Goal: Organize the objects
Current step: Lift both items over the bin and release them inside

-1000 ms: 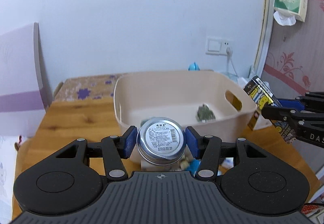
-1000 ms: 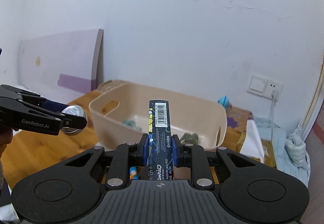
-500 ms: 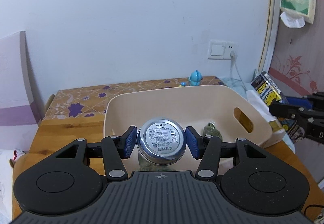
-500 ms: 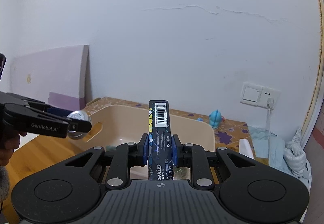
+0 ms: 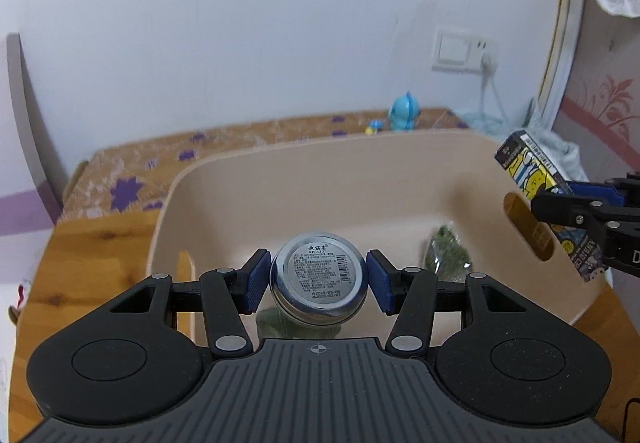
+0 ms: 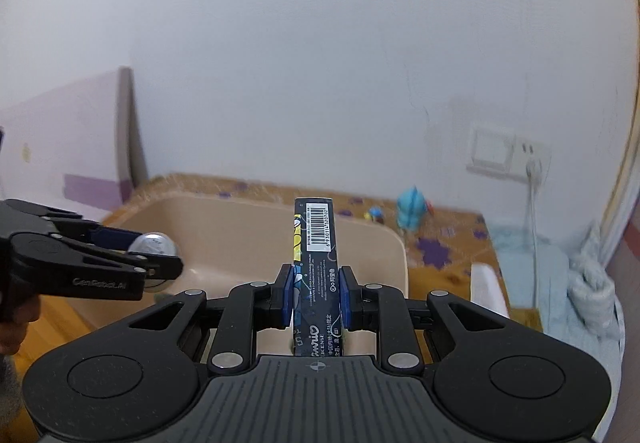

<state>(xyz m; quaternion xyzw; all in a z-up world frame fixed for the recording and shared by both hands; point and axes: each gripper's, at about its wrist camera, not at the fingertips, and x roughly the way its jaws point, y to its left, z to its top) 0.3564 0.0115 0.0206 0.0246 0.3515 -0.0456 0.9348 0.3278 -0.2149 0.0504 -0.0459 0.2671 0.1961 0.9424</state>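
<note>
While the left hand-held gripper (image 5: 318, 281) squeezes a round silver tin (image 5: 319, 284) between its blue pads, the tin hangs over the tan bin (image 5: 280, 179). A green packet (image 5: 446, 257) lies in the bin, ahead and to the right. The right hand-held gripper (image 6: 316, 295) grips a dark box (image 6: 318, 263) upright, with the bin just ahead on the wooden bench (image 5: 96, 255).

We see a shiny metal tin (image 5: 319, 281) with a matt paper label, gripped by blue rubbery-looking pads (image 5: 255, 281) on matt black plastic fingers. The bin (image 5: 280, 183) looks like smooth matt beige plastic. The box (image 6: 315, 263) is printed glossy cardboard. The table (image 5: 100, 259) is varnished wood.
</note>
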